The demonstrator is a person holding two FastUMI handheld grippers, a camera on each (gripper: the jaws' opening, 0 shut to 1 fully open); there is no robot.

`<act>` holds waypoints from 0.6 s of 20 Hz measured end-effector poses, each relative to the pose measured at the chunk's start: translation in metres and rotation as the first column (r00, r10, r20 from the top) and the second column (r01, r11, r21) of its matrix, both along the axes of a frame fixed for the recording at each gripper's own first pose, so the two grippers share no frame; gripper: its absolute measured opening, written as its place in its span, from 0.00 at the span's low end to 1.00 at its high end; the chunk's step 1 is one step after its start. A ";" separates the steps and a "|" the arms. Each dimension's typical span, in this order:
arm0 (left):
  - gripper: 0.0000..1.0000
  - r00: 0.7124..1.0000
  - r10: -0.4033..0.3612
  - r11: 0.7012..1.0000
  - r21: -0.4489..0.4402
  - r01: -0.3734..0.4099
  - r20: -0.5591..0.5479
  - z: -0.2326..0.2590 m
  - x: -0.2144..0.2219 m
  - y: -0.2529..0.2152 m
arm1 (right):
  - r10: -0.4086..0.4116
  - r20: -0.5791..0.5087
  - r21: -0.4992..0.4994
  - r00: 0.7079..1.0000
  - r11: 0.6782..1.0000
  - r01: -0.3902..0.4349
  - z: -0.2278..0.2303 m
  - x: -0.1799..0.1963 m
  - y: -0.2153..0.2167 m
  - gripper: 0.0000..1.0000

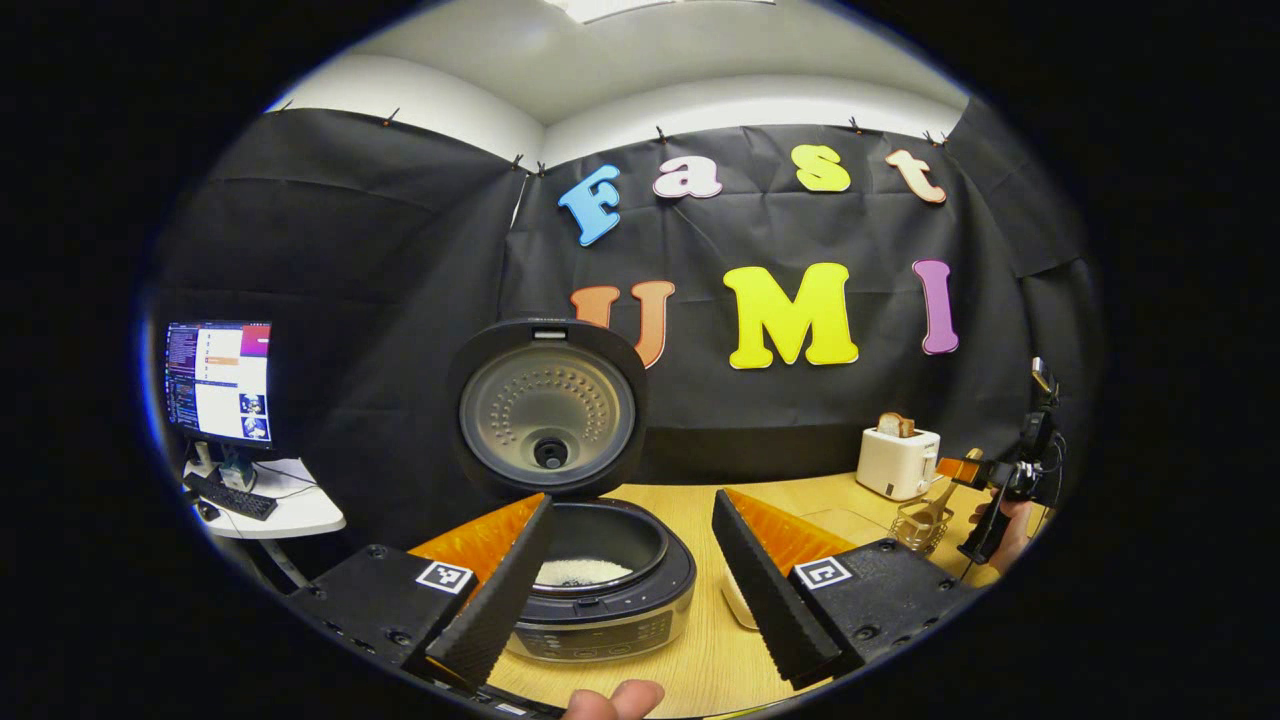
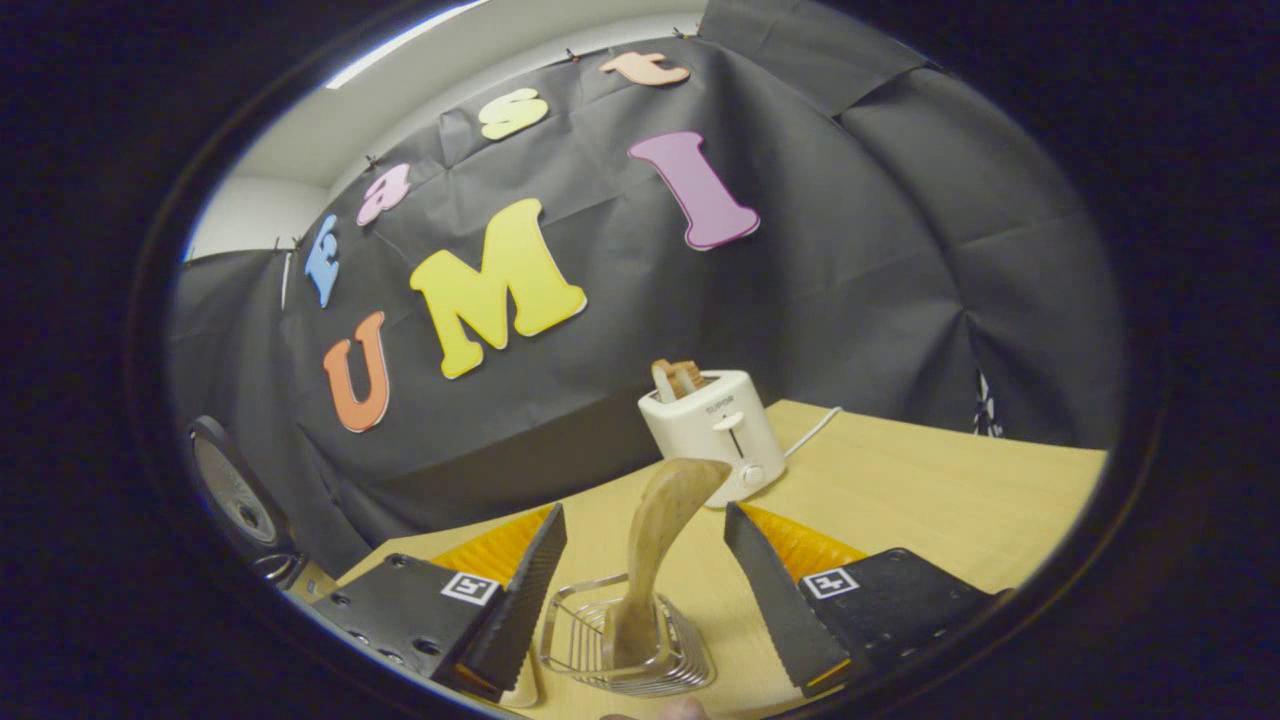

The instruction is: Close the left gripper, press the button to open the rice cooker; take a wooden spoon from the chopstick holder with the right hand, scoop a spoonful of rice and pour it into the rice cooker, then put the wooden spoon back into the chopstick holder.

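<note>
- Black cloth wall behind, pale wooden table (image 1: 700,660) below, toaster (image 1: 897,462) at far right with bread in its slot.
- Right gripper (image 2: 640,590): fingers apart, gripping nothing, set either side of the spoon (image 2: 660,540) without touching it, as far as can be told.
- Spoon standing in the holder (image 2: 625,650), bowl end up and leaning toward the toaster (image 2: 715,435).
- Holder: a wire basket on the table, near and just below the right gripper's tips.
- Same gripper seen far right from the left gripper view (image 1: 985,478), held by a hand (image 1: 1010,530) above the holder (image 1: 920,525).
- Left gripper (image 1: 635,575): fingers wide apart, empty, hovering before the cooker (image 1: 600,590).
- Cooker lid (image 1: 547,408) up and standing open; pot holding some white rice (image 1: 583,572) at the bottom.
- Fingertips of the holding hand at the near edge, just in front of the cooker.
- Monitor (image 1: 218,382) and keyboard on a small white desk at far left, well apart from the work.
- Progress, judged from the layout: button press done, lid open.
- Rice in the pot and spoon in the holder point to either the very start of the spoon step or its end; cannot tell which.
- If the start: grasp, scoop, pour and return all left to do.
- If the end: nothing left but drawing clear.
- Source of rice for scooping not made out.
</note>
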State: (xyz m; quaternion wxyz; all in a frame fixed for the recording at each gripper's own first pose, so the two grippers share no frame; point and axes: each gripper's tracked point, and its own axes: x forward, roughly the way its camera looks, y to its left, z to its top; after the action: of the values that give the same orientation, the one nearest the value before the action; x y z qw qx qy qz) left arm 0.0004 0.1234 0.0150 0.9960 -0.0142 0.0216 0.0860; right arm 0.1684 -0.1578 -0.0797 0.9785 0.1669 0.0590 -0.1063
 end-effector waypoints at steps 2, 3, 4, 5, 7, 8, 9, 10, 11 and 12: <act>1.00 1.000 0.011 1.000 -0.006 -0.011 0.015 0.007 -0.002 0.000 | -0.014 0.025 -0.056 1.000 0.998 0.015 0.010 -0.017 -0.005 0.88; 1.00 0.999 0.017 1.000 -0.011 -0.017 0.027 0.013 -0.003 0.000 | -0.022 0.037 -0.079 0.999 0.997 0.025 0.016 -0.025 -0.007 0.89; 1.00 0.999 0.024 1.000 -0.015 -0.023 0.035 0.017 -0.003 0.000 | -0.034 0.045 -0.104 0.998 0.994 0.038 0.018 -0.033 -0.010 0.95; 1.00 0.999 0.033 0.999 -0.014 -0.032 0.036 0.021 -0.004 0.002 | -0.038 0.056 -0.129 0.998 0.991 0.045 0.024 -0.041 -0.012 0.91; 1.00 0.997 0.056 0.998 -0.002 -0.056 0.045 0.033 -0.005 0.006 | -0.053 0.073 -0.179 0.996 0.982 0.065 0.035 -0.058 -0.017 0.96; 1.00 0.997 0.068 0.998 0.005 -0.068 0.048 0.040 -0.005 0.007 | -0.056 0.079 -0.202 0.995 0.977 0.071 0.039 -0.066 -0.019 0.95; 1.00 0.996 0.079 0.997 0.017 -0.080 0.042 0.045 -0.003 0.008 | -0.056 0.091 -0.217 0.994 0.973 0.074 0.044 -0.073 -0.020 0.95; 1.00 0.995 0.092 0.995 0.032 -0.093 0.039 0.052 -0.001 0.010 | -0.048 0.106 -0.224 0.993 0.972 0.071 0.051 -0.080 -0.018 0.95; 1.00 0.994 0.098 0.994 0.042 -0.099 0.040 0.061 0.002 0.011 | -0.044 0.115 -0.233 0.992 0.970 0.070 0.056 -0.085 -0.017 0.95; 1.00 0.995 0.097 0.994 0.048 -0.098 0.033 0.067 0.005 0.008 | -0.040 0.117 -0.248 0.992 0.966 0.068 0.057 -0.087 -0.016 0.95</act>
State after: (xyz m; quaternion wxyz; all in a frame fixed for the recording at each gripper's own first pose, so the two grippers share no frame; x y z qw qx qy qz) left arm 0.0057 0.1318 0.0818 0.9908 0.0080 0.0034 0.1348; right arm 0.0809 -0.1739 -0.0222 0.9902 0.0485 -0.0140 -0.1303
